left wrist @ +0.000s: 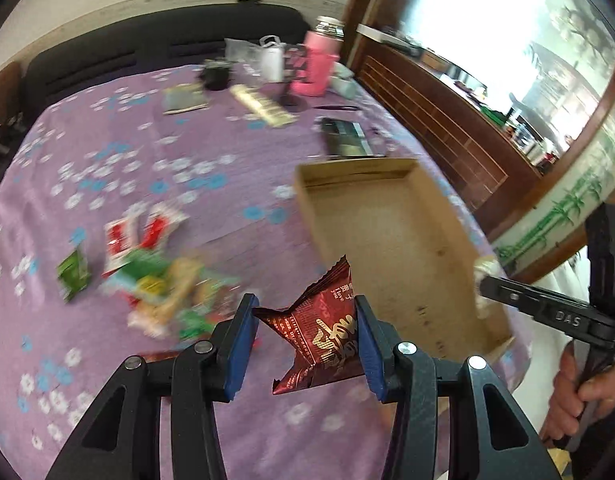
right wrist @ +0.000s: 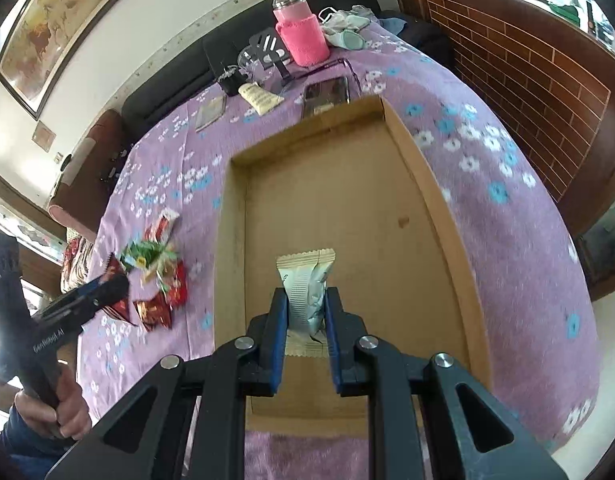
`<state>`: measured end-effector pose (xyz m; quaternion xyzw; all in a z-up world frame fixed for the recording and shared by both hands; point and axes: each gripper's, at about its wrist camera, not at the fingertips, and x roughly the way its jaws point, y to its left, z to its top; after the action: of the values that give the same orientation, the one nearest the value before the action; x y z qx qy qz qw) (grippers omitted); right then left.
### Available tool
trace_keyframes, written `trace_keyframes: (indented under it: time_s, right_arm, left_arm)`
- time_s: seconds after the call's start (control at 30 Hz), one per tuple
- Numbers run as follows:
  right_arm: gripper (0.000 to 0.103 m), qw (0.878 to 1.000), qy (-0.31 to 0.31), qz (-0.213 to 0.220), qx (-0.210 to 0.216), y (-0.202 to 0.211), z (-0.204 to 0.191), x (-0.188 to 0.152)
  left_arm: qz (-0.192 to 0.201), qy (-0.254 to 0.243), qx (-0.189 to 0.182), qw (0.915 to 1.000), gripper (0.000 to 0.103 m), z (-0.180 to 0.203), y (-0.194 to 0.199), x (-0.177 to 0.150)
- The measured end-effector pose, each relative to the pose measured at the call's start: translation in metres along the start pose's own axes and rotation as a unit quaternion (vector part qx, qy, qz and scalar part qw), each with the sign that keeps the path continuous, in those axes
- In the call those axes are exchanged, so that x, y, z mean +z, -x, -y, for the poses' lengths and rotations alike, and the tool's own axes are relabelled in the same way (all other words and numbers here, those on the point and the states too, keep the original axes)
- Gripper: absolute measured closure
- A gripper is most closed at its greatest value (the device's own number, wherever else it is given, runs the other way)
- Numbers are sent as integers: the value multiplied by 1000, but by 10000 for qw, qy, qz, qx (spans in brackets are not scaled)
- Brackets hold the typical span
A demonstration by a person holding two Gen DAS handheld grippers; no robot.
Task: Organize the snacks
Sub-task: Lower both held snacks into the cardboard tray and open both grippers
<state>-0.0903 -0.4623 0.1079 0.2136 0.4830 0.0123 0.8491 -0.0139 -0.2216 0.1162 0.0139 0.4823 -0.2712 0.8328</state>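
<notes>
Our left view alone shows the window [left wrist: 487, 40] and a dark red packet [left wrist: 323, 332] printed "Love You", pinched by the left claw [left wrist: 303, 336] above the purple-clothed counter [left wrist: 187, 184], near the box's [left wrist: 391, 240] left wall. Our right view alone shows a framed painting [right wrist: 59, 12]. There the right claw [right wrist: 306, 308] is pressed onto a pale packet [right wrist: 309, 280] over the box floor. The other claw reads "DAS" in the left view. The snack pile [right wrist: 155, 280] lies left of the box, a pink bottle [right wrist: 301, 28] far.
</notes>
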Motion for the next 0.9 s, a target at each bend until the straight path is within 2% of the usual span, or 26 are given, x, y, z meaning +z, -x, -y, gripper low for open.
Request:
trace_keyframes:
  time_s: [0.27, 0.43, 0.67, 0.9]
  right_arm:
    - [86, 9999, -6, -87, 61, -17, 11, 38]
    - [86, 9996, -100, -266, 88, -36, 22, 57]
    - [86, 9990, -67, -439, 2, -69, 31, 79]
    - [86, 9981, 57, -593, -127, -94, 28, 85]
  left_arm:
    - [-212, -54, -103, 9997, 53, 41, -44, 31]
    - [-375, -12, -11, 9993, 53, 54, -77, 44]
    - [-602, -122, 220, 9979, 54, 65, -118, 52]
    - [-703, -317, 378, 9963, 54, 73, -135, 46]
